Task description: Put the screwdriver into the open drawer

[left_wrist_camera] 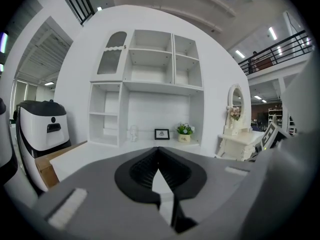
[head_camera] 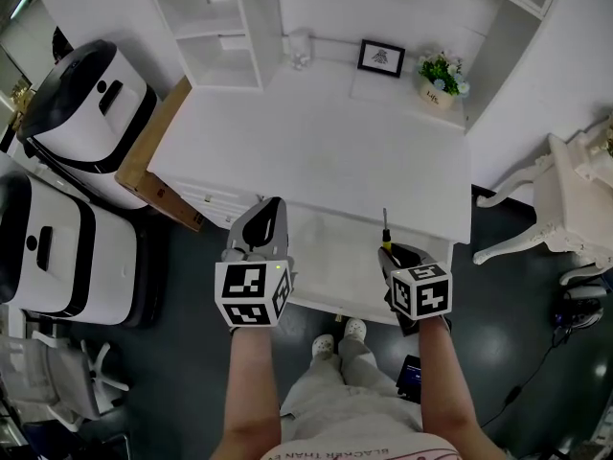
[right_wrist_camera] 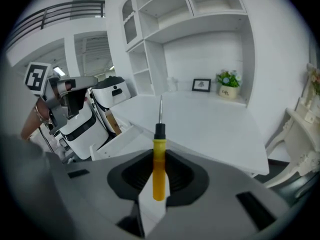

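Presently the right claw (head_camera: pixel 388 250) pinches the yellow-handled screwdriver (right_wrist_camera: pixel 159 169) above the open drawer (head_camera: pixel 328 268), left claw (head_camera: pixel 274 207) closed empty; tilted wrongly, its shaft could catch the counter (head_camera: pixel 316 151) edge and twist loose.

Screwdriver (right_wrist_camera: pixel 159 169): yellow handle, black collar, bare grey metal shaft.
Left gripper (head_camera: pixel 276 207) and right gripper (head_camera: pixel 390 253): grey shells with black ribbed fingers (right_wrist_camera: pixel 131 179). Each cube (head_camera: pixel 251 293) carries black square markers on white faces.
Surface (head_camera: pixel 316 151), drawer (head_camera: pixel 330 262) and shelves (head_camera: pixel 215 27): plain white.
Frame (head_camera: pixel 381 57): black border around a white print.
Plant (head_camera: pixel 441 68): green leaves, pale blue and white flowers, white pot.
Machines (head_camera: pixel 86 103): white bodies with black bands.
Board (head_camera: pixel 153 156): brown wood.
Floor (head_camera: pixel 192 353): dark grey.
Side table (head_camera: pixel 575 195): white.
Shoes (head_camera: pixel 354 330): white.
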`<move>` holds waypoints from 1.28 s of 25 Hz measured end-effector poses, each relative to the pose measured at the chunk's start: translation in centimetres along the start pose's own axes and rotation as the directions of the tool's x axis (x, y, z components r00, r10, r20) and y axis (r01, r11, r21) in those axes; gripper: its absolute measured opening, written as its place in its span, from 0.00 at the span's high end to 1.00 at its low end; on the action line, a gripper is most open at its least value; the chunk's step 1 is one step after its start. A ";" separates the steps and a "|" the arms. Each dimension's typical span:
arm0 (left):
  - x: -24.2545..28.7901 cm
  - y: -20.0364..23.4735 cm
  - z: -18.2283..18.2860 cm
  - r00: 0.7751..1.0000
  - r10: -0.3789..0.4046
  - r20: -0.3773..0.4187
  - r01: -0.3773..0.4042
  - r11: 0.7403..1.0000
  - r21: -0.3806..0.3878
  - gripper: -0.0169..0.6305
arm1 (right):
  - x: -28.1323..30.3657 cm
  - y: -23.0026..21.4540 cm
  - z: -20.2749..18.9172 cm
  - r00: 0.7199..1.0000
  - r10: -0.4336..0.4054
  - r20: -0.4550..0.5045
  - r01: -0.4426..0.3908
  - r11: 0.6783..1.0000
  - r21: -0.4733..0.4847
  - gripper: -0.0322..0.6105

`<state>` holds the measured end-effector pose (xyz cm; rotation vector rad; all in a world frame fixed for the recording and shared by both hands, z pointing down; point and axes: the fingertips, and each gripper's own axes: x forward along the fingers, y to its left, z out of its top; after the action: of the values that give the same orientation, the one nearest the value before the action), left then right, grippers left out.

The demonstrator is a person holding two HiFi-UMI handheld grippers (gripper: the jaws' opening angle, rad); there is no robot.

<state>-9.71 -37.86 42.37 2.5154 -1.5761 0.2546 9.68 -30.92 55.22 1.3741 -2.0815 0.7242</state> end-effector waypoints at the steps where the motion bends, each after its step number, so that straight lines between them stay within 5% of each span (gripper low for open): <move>1: 0.1 0.0 -0.3 1.000 0.001 -0.006 -0.001 1.000 -0.002 0.96 | 0.4 -0.1 -0.4 1.000 0.005 -0.014 -0.005 1.000 0.002 0.83; 32: 2.1 0.4 -5.4 0.991 0.039 -0.131 -0.040 0.999 -0.008 0.96 | 12.4 -1.3 -11.5 0.918 0.103 -0.383 -0.090 0.995 0.052 0.83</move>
<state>-9.48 -38.67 48.12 2.4075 -1.5732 0.4067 8.36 -31.42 72.14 1.0473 -1.8359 0.9879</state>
